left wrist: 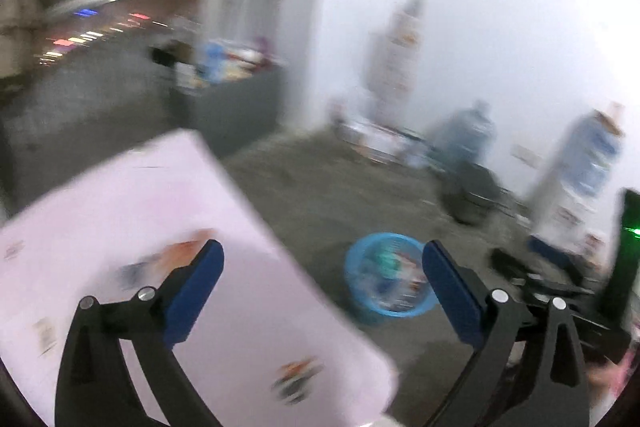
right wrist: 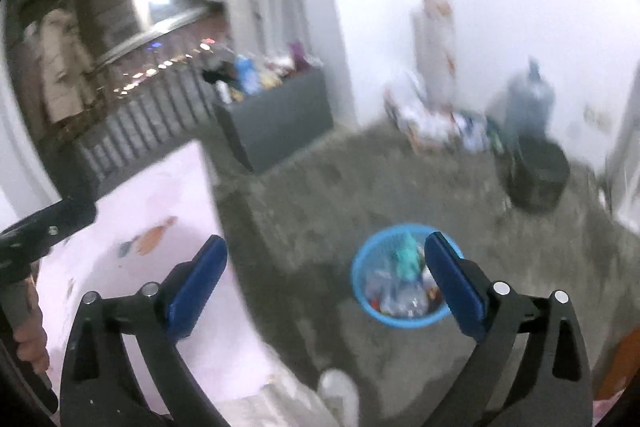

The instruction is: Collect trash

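Observation:
A round blue trash basket [left wrist: 390,279] stands on the grey floor, filled with several pieces of trash; it also shows in the right wrist view [right wrist: 400,283]. My left gripper [left wrist: 322,291] is open and empty, held above the corner of a pink-covered table [left wrist: 132,227] and the floor, left of the basket. My right gripper [right wrist: 326,287] is open and empty, held above the floor, with its right finger [right wrist: 452,283] in front of the basket's rim. Small colourful items [left wrist: 298,379] lie on the pink cover, blurred. Both views are motion-blurred.
A dark grey bin [right wrist: 276,115] full of bottles stands by the white wall. A black bag [right wrist: 536,171], a large water jug [right wrist: 528,95] and scattered clutter [right wrist: 432,123] lie along the wall. The person's hand and the other gripper [right wrist: 36,239] show at the left.

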Motion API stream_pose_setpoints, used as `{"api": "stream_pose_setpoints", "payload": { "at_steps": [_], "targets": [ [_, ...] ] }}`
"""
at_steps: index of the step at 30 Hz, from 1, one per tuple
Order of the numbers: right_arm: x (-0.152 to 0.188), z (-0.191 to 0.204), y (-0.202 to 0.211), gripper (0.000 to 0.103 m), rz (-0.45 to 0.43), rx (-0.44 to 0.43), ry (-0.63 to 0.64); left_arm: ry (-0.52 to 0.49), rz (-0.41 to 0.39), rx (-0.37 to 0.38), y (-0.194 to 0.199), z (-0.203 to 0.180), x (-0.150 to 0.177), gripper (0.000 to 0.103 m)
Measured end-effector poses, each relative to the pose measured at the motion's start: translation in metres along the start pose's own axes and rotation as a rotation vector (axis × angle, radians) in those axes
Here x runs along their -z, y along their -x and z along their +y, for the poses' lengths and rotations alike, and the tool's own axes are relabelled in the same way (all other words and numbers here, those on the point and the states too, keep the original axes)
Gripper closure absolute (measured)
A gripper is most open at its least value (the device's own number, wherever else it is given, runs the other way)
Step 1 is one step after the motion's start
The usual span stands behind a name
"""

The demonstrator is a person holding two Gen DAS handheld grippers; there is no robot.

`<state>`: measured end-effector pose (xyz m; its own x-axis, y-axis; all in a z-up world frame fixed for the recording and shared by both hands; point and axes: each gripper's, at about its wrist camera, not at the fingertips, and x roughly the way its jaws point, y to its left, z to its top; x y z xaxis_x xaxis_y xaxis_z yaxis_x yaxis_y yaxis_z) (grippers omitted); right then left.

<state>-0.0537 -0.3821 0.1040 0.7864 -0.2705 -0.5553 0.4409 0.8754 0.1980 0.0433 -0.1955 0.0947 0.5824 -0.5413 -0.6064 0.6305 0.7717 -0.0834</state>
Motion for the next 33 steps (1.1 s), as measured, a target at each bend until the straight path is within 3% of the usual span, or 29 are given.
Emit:
{"api": "stream_pose_setpoints", "payload": {
  "at_steps": [3,6,8,13,17,20,33],
  "targets": [
    [0.006,0.028,0.021,0.008,-0.063,-0.022,0.072,-0.001,-0.086,-0.162,0.042,0.012,0.026,0.006],
    [0.019,0.051,0.04,0.008,-0.127,-0.08,0.141,0.067,-0.082,-0.257,0.064,0.027,0.051,0.006],
    [0.025,0.063,0.042,0.008,-0.106,-0.087,0.191,0.126,-0.051,-0.279,0.073,0.04,0.064,0.006],
    [0.05,0.073,0.025,0.008,0.015,-0.008,0.289,0.224,0.074,-0.386,0.068,0.055,0.101,0.006],
    [0.077,0.067,0.005,0.008,0.167,0.054,0.315,0.264,0.162,-0.425,0.064,0.061,0.118,0.006],
    [0.089,0.063,-0.002,0.008,0.216,0.089,0.337,0.29,0.18,-0.455,0.059,0.063,0.117,0.006],
    [0.093,0.049,-0.011,0.008,0.258,0.175,0.306,0.243,0.228,-0.449,0.041,0.054,0.118,0.006]
  ]
}}
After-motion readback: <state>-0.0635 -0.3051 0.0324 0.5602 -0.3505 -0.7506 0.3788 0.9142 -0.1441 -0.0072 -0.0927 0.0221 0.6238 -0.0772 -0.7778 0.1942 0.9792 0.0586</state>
